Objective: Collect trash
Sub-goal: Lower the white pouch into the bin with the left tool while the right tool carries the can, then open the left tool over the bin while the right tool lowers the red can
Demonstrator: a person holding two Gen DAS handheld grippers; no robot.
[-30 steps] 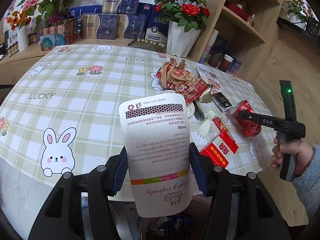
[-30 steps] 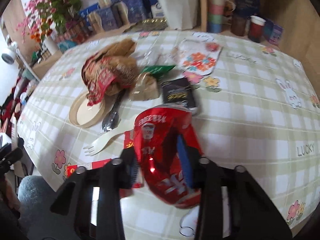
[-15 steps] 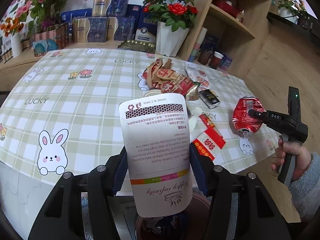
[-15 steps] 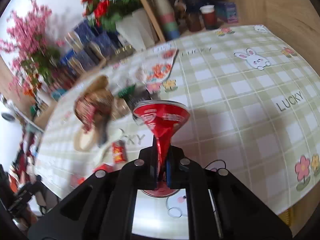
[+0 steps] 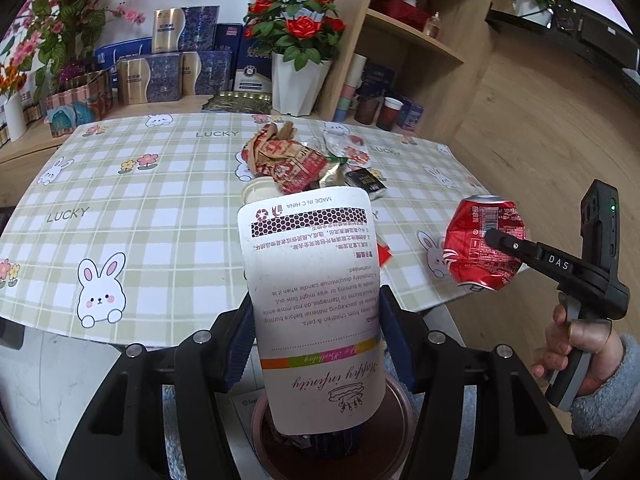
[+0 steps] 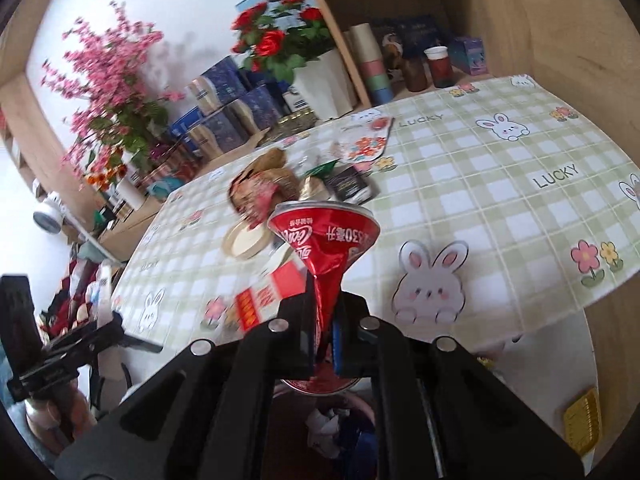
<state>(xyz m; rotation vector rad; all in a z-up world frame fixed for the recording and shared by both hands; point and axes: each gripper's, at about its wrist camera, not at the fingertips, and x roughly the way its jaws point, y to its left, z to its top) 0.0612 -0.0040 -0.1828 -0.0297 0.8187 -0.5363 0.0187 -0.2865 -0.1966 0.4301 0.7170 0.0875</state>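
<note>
left wrist view shows our left gripper (image 5: 316,340) clamped on a white card pouch (image 5: 312,304) over the bin (image 5: 396,456), our right gripper (image 6: 325,320) pinching a crushed red can (image 6: 324,244) flat beside the table (image 5: 168,216); we judge both await release into the bin.

One can (image 5: 484,242), one pouch (image 5: 316,304), perhaps.

place: home dining corner | cues: bunny tablecloth (image 5: 168,200), rose pot (image 5: 298,80), wooden shelf (image 5: 416,40)
</note>
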